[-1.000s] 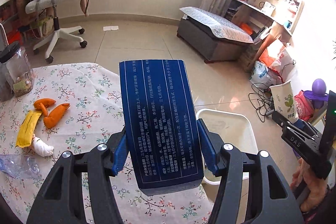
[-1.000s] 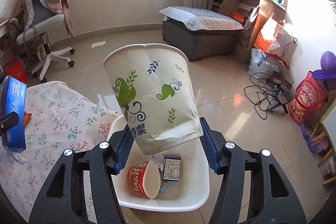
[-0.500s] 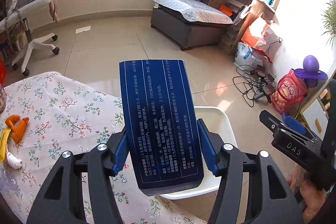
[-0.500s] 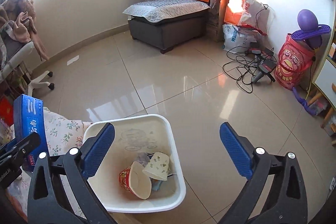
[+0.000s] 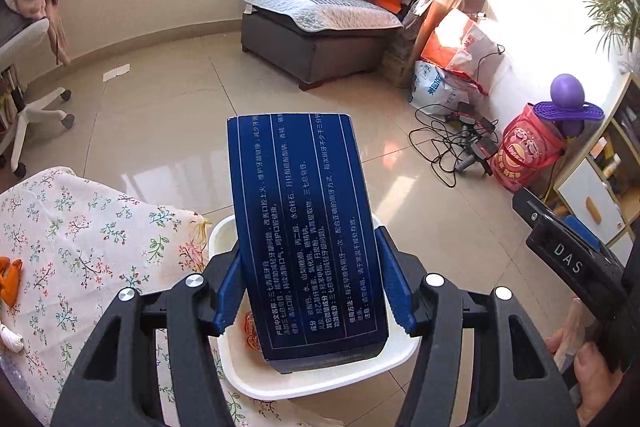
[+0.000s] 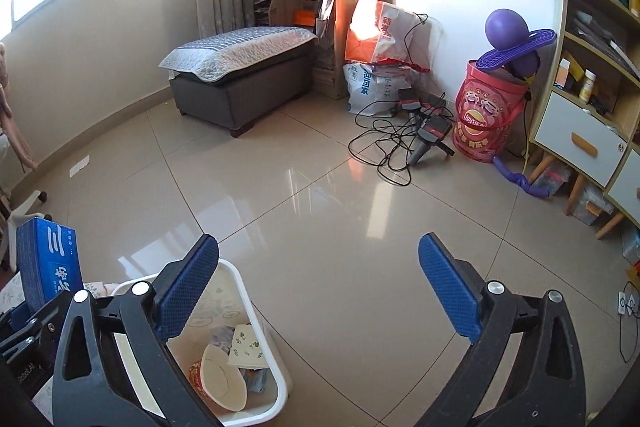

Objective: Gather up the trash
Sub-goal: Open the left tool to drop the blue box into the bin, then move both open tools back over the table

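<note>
My left gripper (image 5: 310,287) is shut on a dark blue box (image 5: 304,227) with white print and holds it above the white trash bin (image 5: 316,383) beside the table. The box also shows at the left of the right wrist view (image 6: 48,267). My right gripper (image 6: 318,287) is open and empty, above the floor just right of the bin (image 6: 276,387). In the bin lie a white paper cup with green leaves (image 6: 246,347), a red and white noodle cup (image 6: 218,381) and other scraps.
A table with a floral cloth (image 5: 80,247) stands left of the bin, with orange peel (image 5: 10,279) on it. Around the tiled floor: a grey ottoman (image 6: 240,79), tangled cables (image 6: 400,143), a red bucket (image 6: 488,119), shelves (image 6: 592,107) and an office chair (image 5: 24,67).
The right gripper opened and the leaf-print paper cup dropped into the bin; it then swung right. The left gripper carried the blue box from over the table to above the bin.
</note>
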The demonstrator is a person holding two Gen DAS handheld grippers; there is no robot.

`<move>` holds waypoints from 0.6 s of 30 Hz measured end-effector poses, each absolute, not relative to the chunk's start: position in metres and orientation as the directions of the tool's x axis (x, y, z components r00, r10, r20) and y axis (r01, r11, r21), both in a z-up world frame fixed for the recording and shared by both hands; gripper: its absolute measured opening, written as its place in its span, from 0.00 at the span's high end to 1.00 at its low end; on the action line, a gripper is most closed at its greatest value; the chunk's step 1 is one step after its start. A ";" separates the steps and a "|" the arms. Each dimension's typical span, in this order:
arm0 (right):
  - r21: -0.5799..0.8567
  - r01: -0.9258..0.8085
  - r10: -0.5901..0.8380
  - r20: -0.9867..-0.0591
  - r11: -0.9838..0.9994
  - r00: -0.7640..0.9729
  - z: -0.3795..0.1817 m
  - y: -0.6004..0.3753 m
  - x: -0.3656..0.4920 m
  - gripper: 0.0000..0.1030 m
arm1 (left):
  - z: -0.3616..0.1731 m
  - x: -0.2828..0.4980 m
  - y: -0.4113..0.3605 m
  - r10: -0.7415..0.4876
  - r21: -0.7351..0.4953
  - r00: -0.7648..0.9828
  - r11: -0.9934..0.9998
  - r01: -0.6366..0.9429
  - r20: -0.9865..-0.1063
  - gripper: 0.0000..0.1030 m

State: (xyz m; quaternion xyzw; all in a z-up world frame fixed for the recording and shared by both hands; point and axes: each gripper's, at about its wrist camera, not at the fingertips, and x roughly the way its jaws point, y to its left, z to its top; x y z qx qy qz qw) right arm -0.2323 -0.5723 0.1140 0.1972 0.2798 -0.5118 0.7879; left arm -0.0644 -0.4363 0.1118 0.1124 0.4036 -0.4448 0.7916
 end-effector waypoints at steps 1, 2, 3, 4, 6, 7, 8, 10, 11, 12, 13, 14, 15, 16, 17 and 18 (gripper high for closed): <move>0.022 0.918 -0.696 -0.644 0.397 0.316 0.113 -0.572 -0.232 0.07 | 0.111 -0.065 -0.439 -0.615 -0.183 0.270 0.571 0.800 -0.741 0.43; 0.019 0.919 -0.698 -0.644 0.394 0.313 0.113 -0.573 -0.232 0.07 | 0.110 -0.066 -0.441 -0.615 -0.187 0.259 0.565 0.804 -0.745 0.43; 0.014 0.921 -0.702 -0.643 0.390 0.307 0.113 -0.574 -0.232 0.07 | 0.109 -0.067 -0.443 -0.614 -0.193 0.249 0.561 0.805 -0.749 0.42; 0.012 0.922 -0.705 -0.641 0.387 0.304 0.113 -0.573 -0.232 0.07 | 0.107 -0.067 -0.444 -0.611 -0.199 0.240 0.562 0.803 -0.754 0.42; 0.007 0.925 -0.712 -0.637 0.379 0.296 0.114 -0.574 -0.233 0.07 | 0.105 -0.066 -0.443 -0.605 -0.217 0.221 0.565 0.796 -0.765 0.41; 0.005 0.925 -0.713 -0.636 0.379 0.296 0.114 -0.573 -0.233 0.07 | 0.105 -0.065 -0.441 -0.604 -0.222 0.219 0.570 0.791 -0.766 0.37; 0.003 0.924 -0.713 -0.635 0.383 0.297 0.114 -0.572 -0.232 0.07 | 0.106 -0.065 -0.439 -0.602 -0.220 0.225 0.575 0.788 -0.766 0.35; -0.002 0.918 -0.711 -0.633 0.397 0.306 0.115 -0.568 -0.229 0.07 | 0.109 -0.065 -0.435 -0.597 -0.211 0.239 0.584 0.784 -0.766 0.32; -0.008 0.914 -0.711 -0.631 0.405 0.310 0.115 -0.564 -0.227 0.07 | 0.111 -0.065 -0.433 -0.595 -0.209 0.245 0.590 0.780 -0.765 0.31; -0.012 0.911 -0.712 -0.627 0.413 0.315 0.116 -0.560 -0.224 0.07 | 0.112 -0.063 -0.429 -0.594 -0.210 0.251 0.597 0.774 -0.764 0.28; -0.014 0.906 -0.713 -0.623 0.423 0.323 0.118 -0.556 -0.221 0.07 | 0.114 -0.062 -0.426 -0.593 -0.210 0.261 0.608 0.766 -0.762 0.26; -0.016 0.901 -0.713 -0.618 0.433 0.331 0.119 -0.551 -0.218 0.07 | 0.117 -0.061 -0.421 -0.588 -0.205 0.276 0.620 0.757 -0.760 0.25; -0.018 0.896 -0.712 -0.614 0.444 0.341 0.120 -0.546 -0.215 0.07 | 0.119 -0.060 -0.417 -0.582 -0.195 0.293 0.632 0.750 -0.758 0.25; -0.018 0.890 -0.709 -0.611 0.456 0.352 0.122 -0.540 -0.211 0.07 | 0.122 -0.059 -0.413 -0.576 -0.181 0.314 0.643 0.744 -0.755 0.25; -0.018 0.883 -0.706 -0.607 0.470 0.364 0.123 -0.534 -0.207 0.07 | 0.125 -0.059 -0.408 -0.568 -0.162 0.339 0.655 0.738 -0.750 0.25; -0.019 0.875 -0.703 -0.604 0.484 0.376 0.125 -0.528 -0.203 0.07 | 0.128 -0.059 -0.404 -0.556 -0.137 0.371 0.670 0.729 -0.744 0.23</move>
